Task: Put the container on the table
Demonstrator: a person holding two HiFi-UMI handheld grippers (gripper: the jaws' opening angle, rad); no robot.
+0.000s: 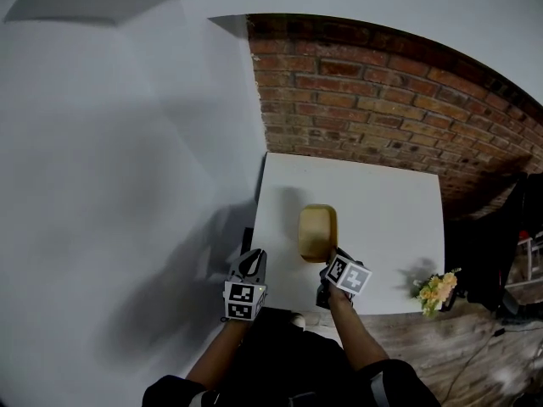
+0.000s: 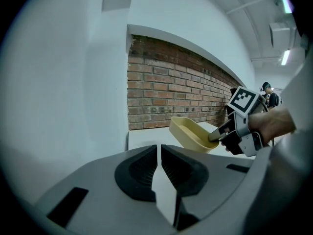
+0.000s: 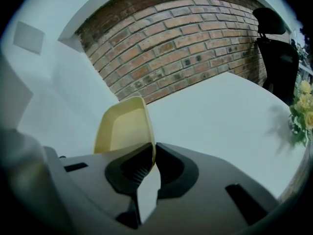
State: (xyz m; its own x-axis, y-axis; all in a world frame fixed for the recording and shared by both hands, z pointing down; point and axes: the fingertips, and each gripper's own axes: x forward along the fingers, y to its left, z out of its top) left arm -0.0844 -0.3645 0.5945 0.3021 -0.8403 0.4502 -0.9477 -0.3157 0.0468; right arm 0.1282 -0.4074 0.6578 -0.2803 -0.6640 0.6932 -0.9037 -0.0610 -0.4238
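Observation:
A pale yellow container (image 1: 317, 231) hangs over the near part of the white table (image 1: 382, 202). My right gripper (image 1: 327, 271) is shut on its near rim. In the right gripper view the container (image 3: 124, 129) sticks out ahead of the jaws, tilted, its thin wall pinched between the pads. The left gripper view shows the container (image 2: 191, 133) at mid right, held by the right gripper (image 2: 218, 135). My left gripper (image 1: 249, 268) hangs left of the table's near corner, jaws together with nothing between them; in its own view the left gripper (image 2: 159, 153) has only a thin slit.
A red brick wall (image 1: 382, 100) runs behind the table. A white wall (image 1: 119, 185) stands to the left. A small bunch of yellow flowers (image 1: 438, 291) sits at the table's near right corner. A dark chair (image 3: 279, 53) stands beyond the table's right side.

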